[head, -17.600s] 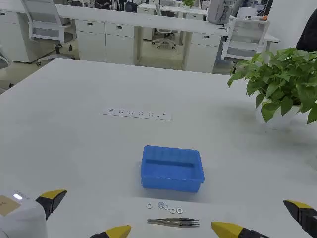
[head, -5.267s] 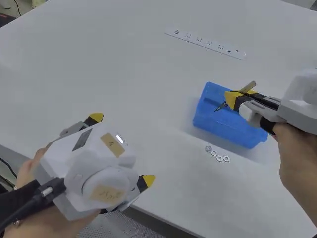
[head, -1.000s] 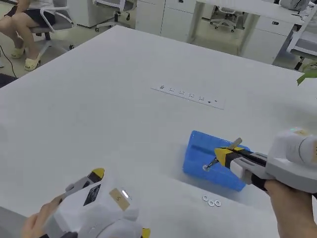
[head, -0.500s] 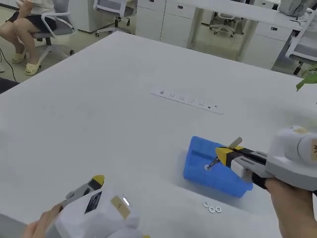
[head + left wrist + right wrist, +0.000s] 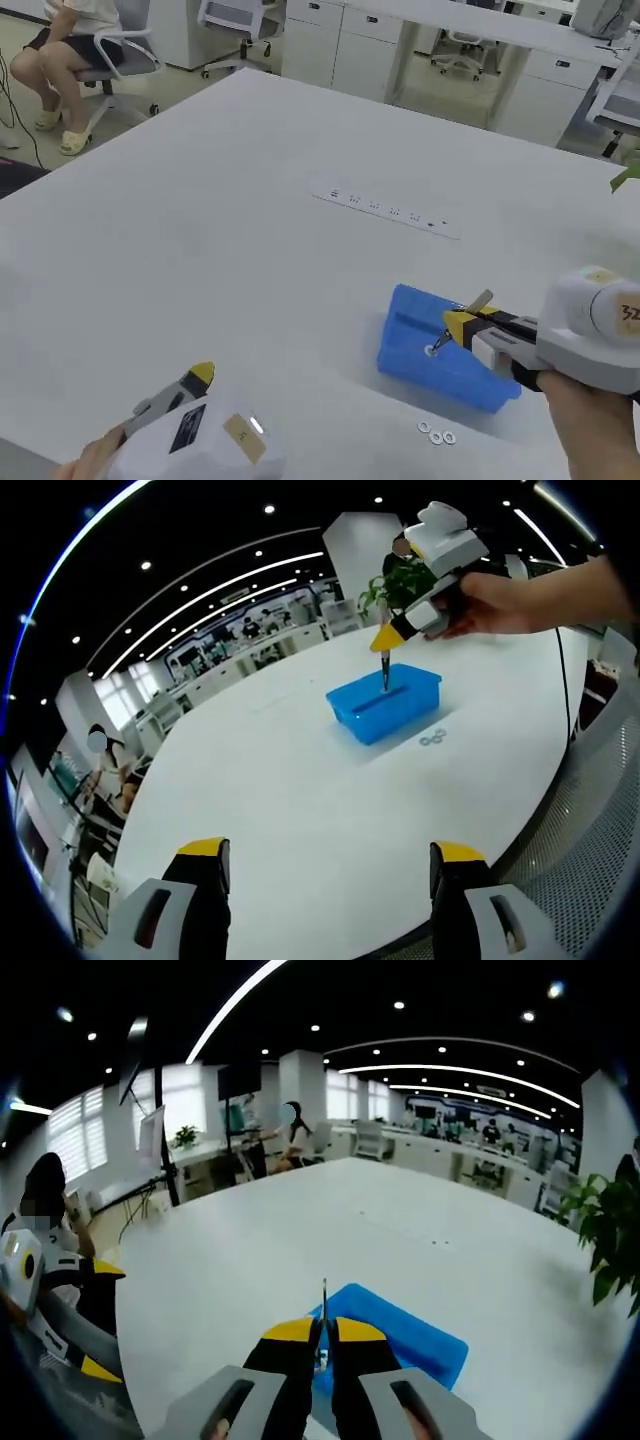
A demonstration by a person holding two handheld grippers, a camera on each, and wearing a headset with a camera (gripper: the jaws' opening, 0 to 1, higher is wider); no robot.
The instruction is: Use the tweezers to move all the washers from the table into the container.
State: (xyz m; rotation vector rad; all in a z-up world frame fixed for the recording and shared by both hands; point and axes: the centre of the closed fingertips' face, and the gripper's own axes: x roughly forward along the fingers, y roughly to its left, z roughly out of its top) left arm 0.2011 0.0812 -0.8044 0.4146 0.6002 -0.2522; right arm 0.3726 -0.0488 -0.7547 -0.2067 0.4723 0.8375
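Down to three washers (image 5: 437,434) on the desk (image 5: 250,250) just beside the blue container (image 5: 405,350), from four earlier. The right gripper (image 5: 455,324) was clamped on the tweezers (image 5: 438,342), tips over the container; left gripper (image 5: 330,850) hung wide open.

place: open-plan office | signs: white desk rows (image 5: 360,55), swivel chairs (image 5: 232,18), ceiling strip lights (image 5: 235,1002)

Bright ceiling lights, soft shadows; gripper views bend strongly at edges.
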